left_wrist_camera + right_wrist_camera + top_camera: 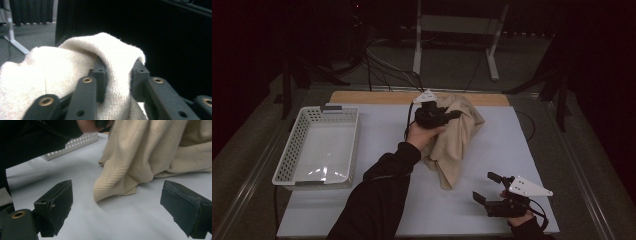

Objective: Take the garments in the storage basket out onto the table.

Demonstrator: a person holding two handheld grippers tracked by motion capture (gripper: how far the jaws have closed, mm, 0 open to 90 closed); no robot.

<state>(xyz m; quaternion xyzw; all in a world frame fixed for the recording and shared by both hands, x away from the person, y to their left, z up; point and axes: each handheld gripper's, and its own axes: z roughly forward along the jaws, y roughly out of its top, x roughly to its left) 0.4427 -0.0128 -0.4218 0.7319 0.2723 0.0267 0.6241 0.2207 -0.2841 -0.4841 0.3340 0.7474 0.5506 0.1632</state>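
A beige knit cloth (457, 137) hangs in a bunch over the middle of the white table (377, 200), its lower end resting on the surface. My left gripper (451, 116) holds it up near the top; in the left gripper view a fold of the cloth (75, 70) is pinched between the two black jaws of the left gripper (117, 77). My right gripper (486, 187) stands open near the front right of the table, just right of the cloth's lower end. In the right gripper view the ribbed hem of the cloth (117, 185) lies ahead of the open right gripper (117, 208).
A white perforated basket (319, 147) sits at the left side of the table, its wall (72, 146) seen behind a dark sleeve. Beyond the table's wooden far edge (362, 96) are cables and a white desk frame (457, 30) on the floor.
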